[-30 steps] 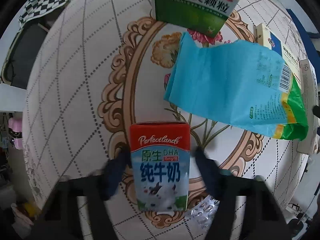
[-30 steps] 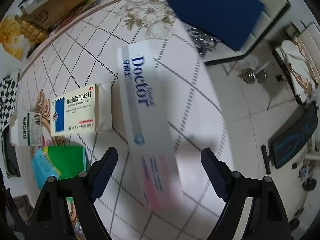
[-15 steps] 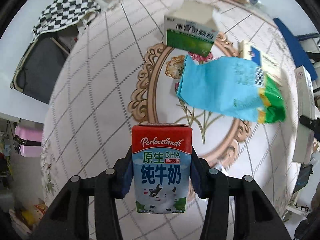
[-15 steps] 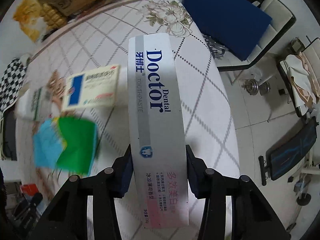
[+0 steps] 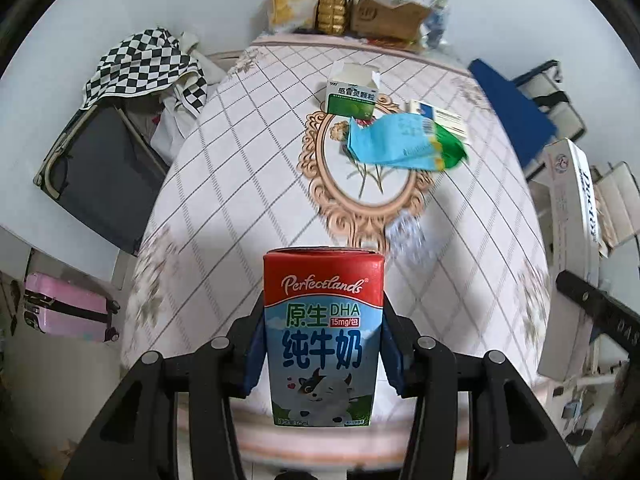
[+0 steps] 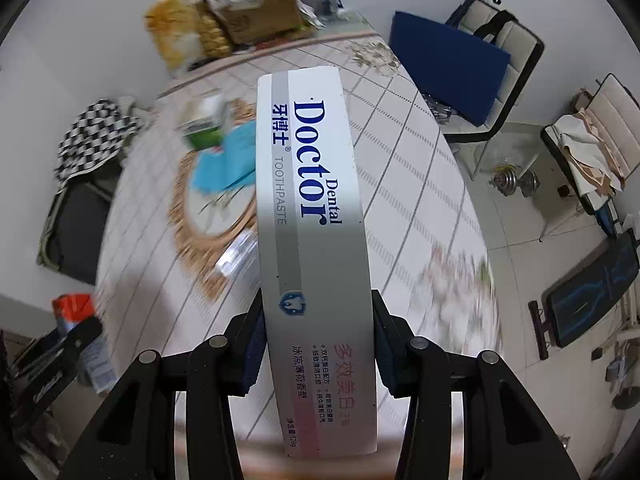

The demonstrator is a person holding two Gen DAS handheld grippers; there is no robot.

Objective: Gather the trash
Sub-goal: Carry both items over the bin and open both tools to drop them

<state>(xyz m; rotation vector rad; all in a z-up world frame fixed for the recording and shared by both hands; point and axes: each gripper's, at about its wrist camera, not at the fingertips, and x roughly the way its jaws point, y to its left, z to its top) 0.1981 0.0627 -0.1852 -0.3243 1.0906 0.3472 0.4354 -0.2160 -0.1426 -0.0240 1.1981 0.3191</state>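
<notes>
The left gripper (image 5: 323, 344) was closed on one milk carton (image 5: 323, 336), its blue pads pressed against the carton's two sides. The carton stood upright in the jaws, raised above the near edge of the desk (image 5: 248, 184). Its red top band read "Perfectlands"; below came "原生 DHA", "15mg/包" and "纯牛奶" over a cartoon cow, with "125ml" printed at the base.

The right gripper (image 6: 318, 344) was closed on one toothpaste box (image 6: 312, 216), clamped near its near end. The box pointed away from the camera, above the desk (image 6: 416, 184). Its print read "牙博士", "Doctor", "Dental" and "TOOTHPASTE", with a blue tooth shield below; the pink end carried "多效美白", "冰凉薄荷香型" and "120g". In the left wrist view the same box (image 5: 576, 192) appeared at the right edge, off the desk.

Three items lay on the far half of the desk:
- one green-and-white medicine box (image 5: 352, 98), flaps open, marked "999" and "感冒灵颗粒";
- one blue-and-green bag (image 5: 400, 144) just near of it, lying across the floral medallion;
- one white box with a blue patch (image 5: 438, 117), partly under the bag; its text was too small to read.

One blurred silvery patch (image 5: 406, 236) showed on the desk, nearer than the medallion; it could not be identified. A checkered cloth (image 5: 144, 66) hung at the left.
</notes>
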